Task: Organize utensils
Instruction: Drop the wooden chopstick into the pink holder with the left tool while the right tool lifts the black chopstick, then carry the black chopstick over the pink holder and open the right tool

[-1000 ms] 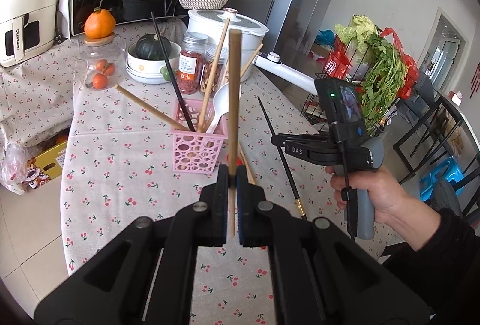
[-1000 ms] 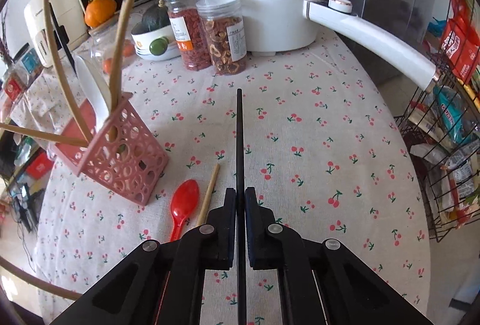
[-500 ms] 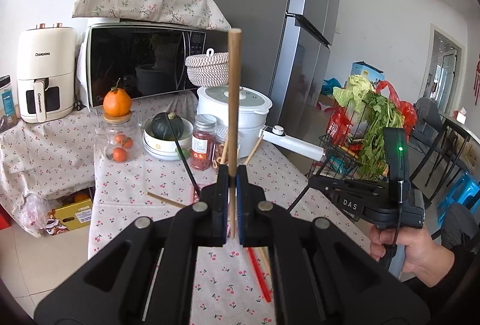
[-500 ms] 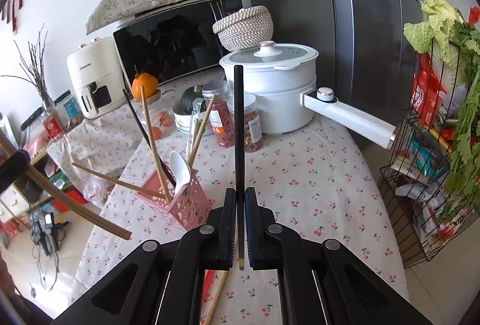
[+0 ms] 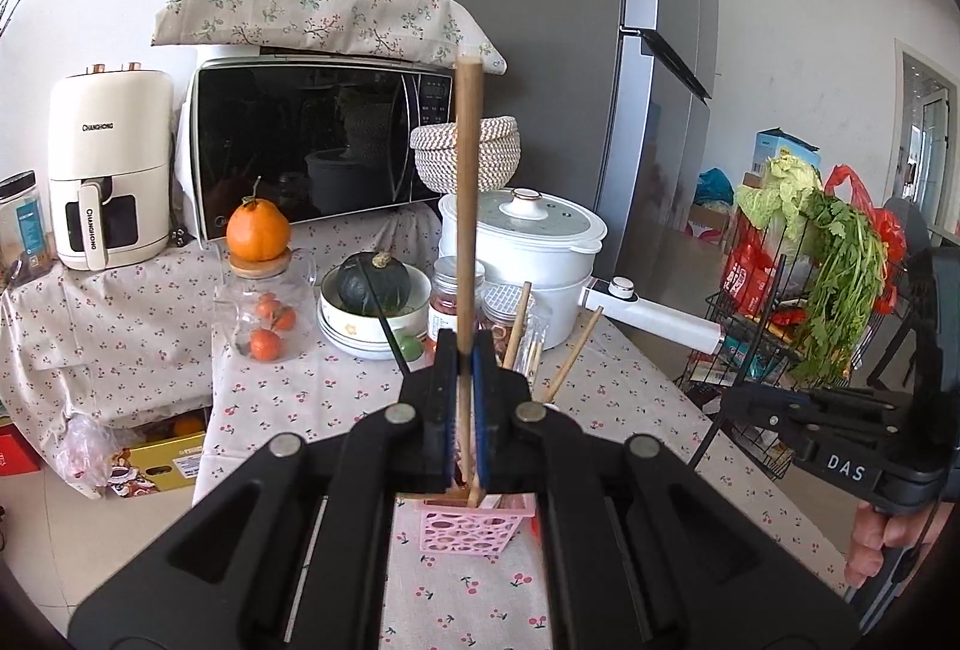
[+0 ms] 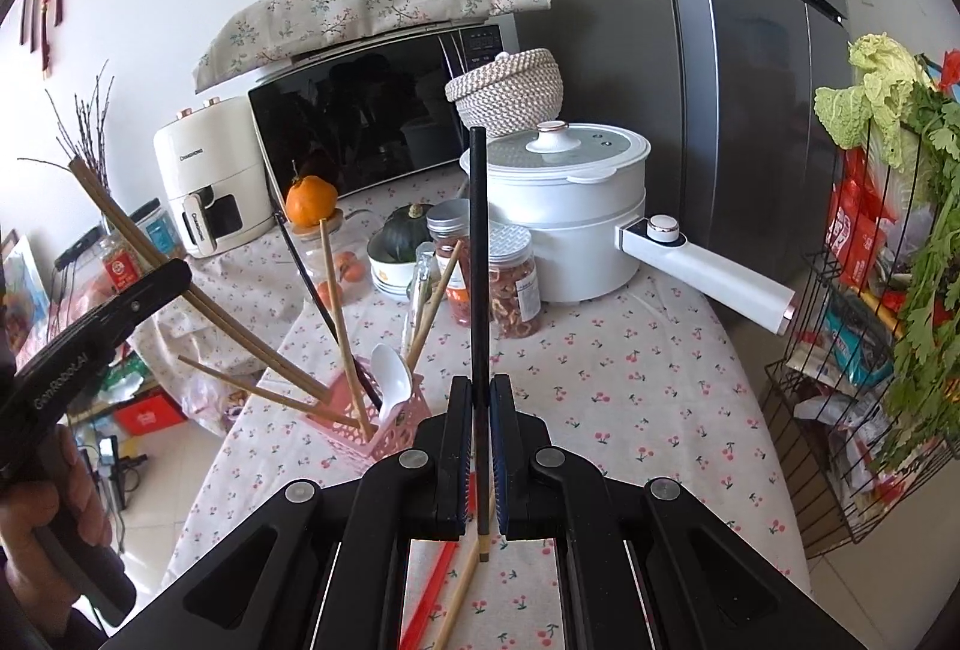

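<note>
My left gripper (image 5: 463,350) is shut on a wooden chopstick (image 5: 467,182) that stands upright between its pads. Its lower end hangs just above the pink basket (image 5: 474,527). In the right wrist view that same left gripper (image 6: 174,278) holds the wooden chopstick (image 6: 210,314) slanting down toward the pink basket (image 6: 390,440). The basket holds a white spoon (image 6: 389,371) and several chopsticks. My right gripper (image 6: 478,392) is shut on a black chopstick (image 6: 478,242), held upright above the table. A red spoon handle (image 6: 435,596) and a loose wooden chopstick (image 6: 465,584) lie on the cloth below it.
A white pot (image 6: 570,212) with a long handle (image 6: 714,278), two jars (image 6: 513,278), a bowl with a squash (image 5: 372,290) and a glass jar topped by an orange (image 5: 258,230) stand behind the basket. A wire rack of greens (image 6: 888,326) is at the right edge.
Both grippers have risen with their chopsticks and tipped up toward the room. The left one has come over the pink basket. The black chopstick has left the table.
</note>
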